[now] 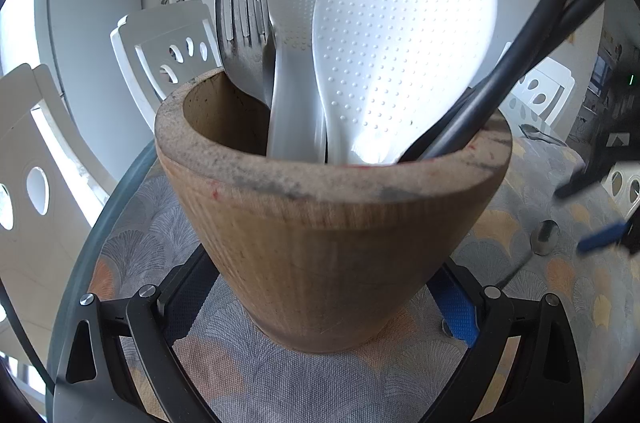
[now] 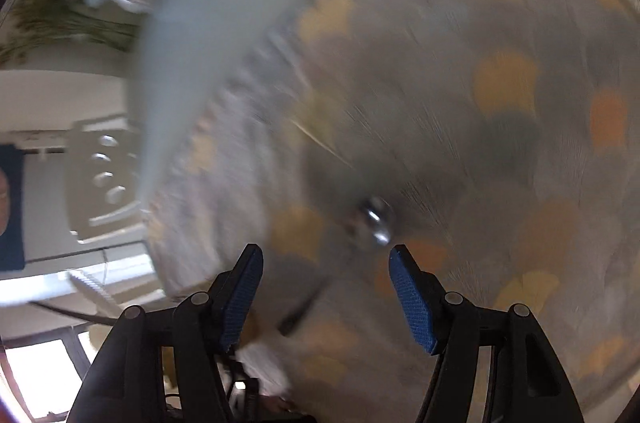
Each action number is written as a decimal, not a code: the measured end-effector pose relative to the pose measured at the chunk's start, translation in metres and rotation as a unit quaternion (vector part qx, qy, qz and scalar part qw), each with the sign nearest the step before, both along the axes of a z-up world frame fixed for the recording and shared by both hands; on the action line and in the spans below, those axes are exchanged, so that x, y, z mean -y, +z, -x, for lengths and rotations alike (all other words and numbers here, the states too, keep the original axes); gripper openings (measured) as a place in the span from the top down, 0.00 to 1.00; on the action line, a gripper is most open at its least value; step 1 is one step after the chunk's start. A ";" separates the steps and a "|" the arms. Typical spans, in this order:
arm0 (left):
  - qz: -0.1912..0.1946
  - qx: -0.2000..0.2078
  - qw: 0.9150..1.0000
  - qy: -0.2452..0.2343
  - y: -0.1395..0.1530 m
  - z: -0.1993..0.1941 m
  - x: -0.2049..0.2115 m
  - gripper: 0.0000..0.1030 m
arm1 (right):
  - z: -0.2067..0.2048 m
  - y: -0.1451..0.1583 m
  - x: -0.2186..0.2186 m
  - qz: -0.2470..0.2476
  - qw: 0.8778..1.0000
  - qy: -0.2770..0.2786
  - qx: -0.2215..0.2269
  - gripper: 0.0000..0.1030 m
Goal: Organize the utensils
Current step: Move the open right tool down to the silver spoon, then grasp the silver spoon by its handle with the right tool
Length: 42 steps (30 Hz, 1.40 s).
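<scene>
Two grippers share the work here. The left gripper [image 1: 320, 307] brackets the base of a tapered, pale-brown wooden utensil holder [image 1: 332, 223], one blue ribbed pad [image 1: 458, 315] at its right flank and a dark pad at its left. The pads sit at the wood, so the judgement is that it clamps the holder to steady it while utensils go in; actual pressure cannot be confirmed.

The holder stands on a grey tablecloth with orange fan-shaped motifs [image 1: 560, 283] over a round table. Its thick rim is rough and scuffed, with grey smudges and a few red flecks. Inside stand a steel four-tined fork [image 1: 238, 19] at the far left, a white plastic rice paddle with a dimpled face [image 1: 404, 35] nearest the camera, a second white dimpled paddle [image 1: 292, 23] behind it, and matte black rod-like handles [image 1: 520, 63] leaning out to the right. All stand heads up, handles down, which keeps them sorted and easy to lift.

To the right, a short way from the holder, lies a small shiny metal spoon [image 2: 376, 219], still loose on the cloth. The right gripper [image 2: 326, 263] points down at it, blue textured fingers [image 2: 412, 299] spread apart with nothing between them, the spoon's bowl just beyond the tips. That view is heavily motion-blurred. Another spoon [image 1: 536, 132] lies farther back on the table.
</scene>
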State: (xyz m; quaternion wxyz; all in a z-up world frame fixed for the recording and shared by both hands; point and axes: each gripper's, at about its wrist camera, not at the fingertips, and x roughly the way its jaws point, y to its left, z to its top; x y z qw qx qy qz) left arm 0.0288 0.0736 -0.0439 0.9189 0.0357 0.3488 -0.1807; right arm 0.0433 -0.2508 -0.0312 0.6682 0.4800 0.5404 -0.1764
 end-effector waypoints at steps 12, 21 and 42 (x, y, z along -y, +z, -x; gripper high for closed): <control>-0.004 -0.005 1.000 0.000 -0.003 -0.004 0.001 0.05 | -0.067 -0.034 -0.059 0.191 0.949 0.235 -0.087 0.25; -0.004 -0.011 1.000 0.000 -0.003 -0.007 0.003 0.05 | -0.061 -0.025 -0.068 0.240 0.905 0.352 -0.009 0.90; -0.006 -0.009 1.000 0.000 -0.003 -0.003 0.008 0.05 | -0.014 -0.023 -0.057 0.150 0.916 0.371 0.031 0.96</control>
